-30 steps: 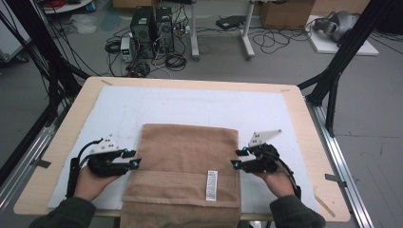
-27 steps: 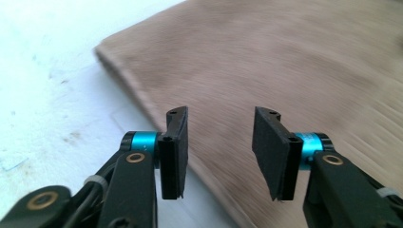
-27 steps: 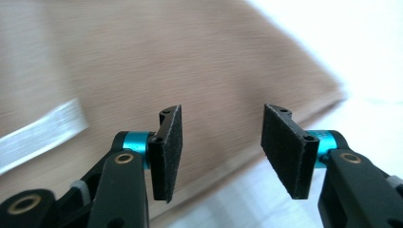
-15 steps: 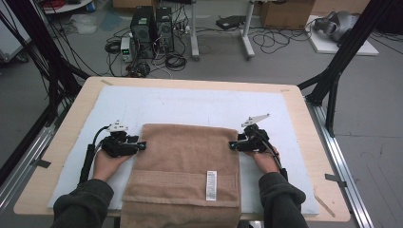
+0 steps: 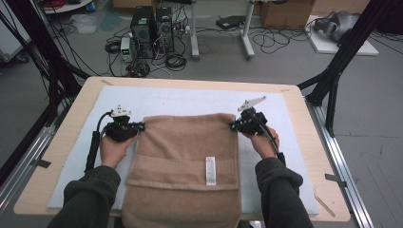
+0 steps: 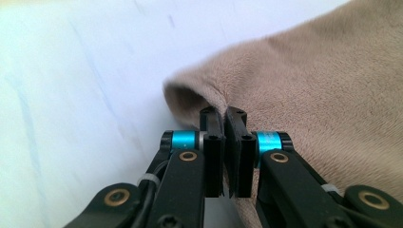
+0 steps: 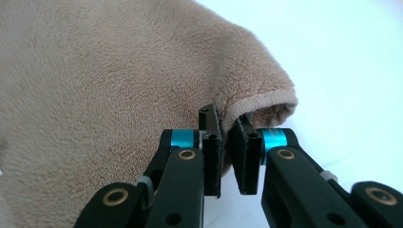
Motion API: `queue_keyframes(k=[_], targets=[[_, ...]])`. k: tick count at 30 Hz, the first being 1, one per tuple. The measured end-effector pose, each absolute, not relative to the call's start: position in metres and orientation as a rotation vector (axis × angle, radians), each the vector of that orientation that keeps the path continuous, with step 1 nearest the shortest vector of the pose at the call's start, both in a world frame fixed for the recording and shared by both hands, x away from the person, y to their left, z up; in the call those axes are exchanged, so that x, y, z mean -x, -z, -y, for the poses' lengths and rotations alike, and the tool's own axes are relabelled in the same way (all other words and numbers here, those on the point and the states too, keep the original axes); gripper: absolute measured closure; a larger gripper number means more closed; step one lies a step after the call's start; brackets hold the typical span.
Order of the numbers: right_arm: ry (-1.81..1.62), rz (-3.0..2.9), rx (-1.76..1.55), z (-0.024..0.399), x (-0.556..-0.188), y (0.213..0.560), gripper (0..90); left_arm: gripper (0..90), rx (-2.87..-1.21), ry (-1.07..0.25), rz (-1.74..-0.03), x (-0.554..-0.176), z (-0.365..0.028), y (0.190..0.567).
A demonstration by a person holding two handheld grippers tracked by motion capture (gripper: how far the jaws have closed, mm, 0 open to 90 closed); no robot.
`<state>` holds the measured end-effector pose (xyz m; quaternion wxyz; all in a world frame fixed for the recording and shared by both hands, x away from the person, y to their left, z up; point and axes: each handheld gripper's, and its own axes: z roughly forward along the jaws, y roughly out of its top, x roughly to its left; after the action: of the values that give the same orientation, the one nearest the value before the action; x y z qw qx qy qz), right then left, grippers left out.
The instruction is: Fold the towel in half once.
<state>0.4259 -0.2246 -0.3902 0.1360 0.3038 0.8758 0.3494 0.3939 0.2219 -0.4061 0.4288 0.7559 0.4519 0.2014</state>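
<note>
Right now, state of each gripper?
Left gripper: closed on the towel's far left corner.
Right gripper: closed on its far right corner.

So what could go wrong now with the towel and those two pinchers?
1. The left gripper nips only the very edge of the brown towel's corner, so it might slip out on a pull.
2. The right gripper holds the hem between slightly splayed fingers, which looks a weak hold.
3. The towel's near end hangs over the table edge; if a corner slips, the towel might slide toward the person.
</note>
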Motion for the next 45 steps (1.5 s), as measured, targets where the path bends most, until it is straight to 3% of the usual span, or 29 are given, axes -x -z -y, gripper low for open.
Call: queue_keyframes(k=[6,7,8,9,10,11,20,26,30,36,42,45], targets=[[-1.047,-2.39,-0.859,0.227,-0.463,0.328,83.6,85.9,-1.794,-0.623,-1.08,-0.433,-0.219,0.347],[-1.054,-2.361,-0.869,0.228,-0.469,0.319,80.0,85.2,-1.813,-0.691,-1.066,-0.438,-0.216,0.34],[-1.058,-2.342,-0.872,0.229,-0.475,0.313,69.5,82.1,-1.869,-0.788,-1.077,-0.443,-0.211,0.339],[-1.072,-2.299,-0.9,0.232,-0.48,0.311,55.1,69.1,-1.884,-0.763,-1.098,-0.447,-0.211,0.341],[-1.101,-2.301,-0.949,0.235,-0.483,0.313,51.0,59.9,-1.907,-0.7,-1.125,-0.449,-0.213,0.345],[-1.123,-2.328,-1.004,0.238,-0.486,0.318,48.0,56.6,-1.929,-0.671,-1.132,-0.449,-0.215,0.351],[-1.03,-2.49,-1.055,0.241,-0.448,0.37,42.5,51.8,-1.921,-0.466,-1.083,-0.409,-0.237,0.4],[-1.109,-2.541,-0.988,0.232,-0.41,0.392,48.8,51.1,-1.983,-0.432,-1.019,-0.379,-0.235,0.415],[-1.167,-2.584,-0.893,0.227,-0.388,0.413,57.3,57.8,-2.04,-0.408,-0.98,-0.361,-0.232,0.43],[-1.095,-2.63,-0.884,0.223,-0.381,0.436,62.2,59.4,-2.059,-0.362,-0.953,-0.353,-0.23,0.444],[-1.085,-2.639,-0.84,0.221,-0.38,0.438,78.0,79.5,-2.059,-0.381,-0.932,-0.355,-0.227,0.447],[-1.096,-2.65,-0.852,0.221,-0.382,0.437,84.0,84.9,-2.046,-0.371,-0.947,-0.355,-0.228,0.446]])
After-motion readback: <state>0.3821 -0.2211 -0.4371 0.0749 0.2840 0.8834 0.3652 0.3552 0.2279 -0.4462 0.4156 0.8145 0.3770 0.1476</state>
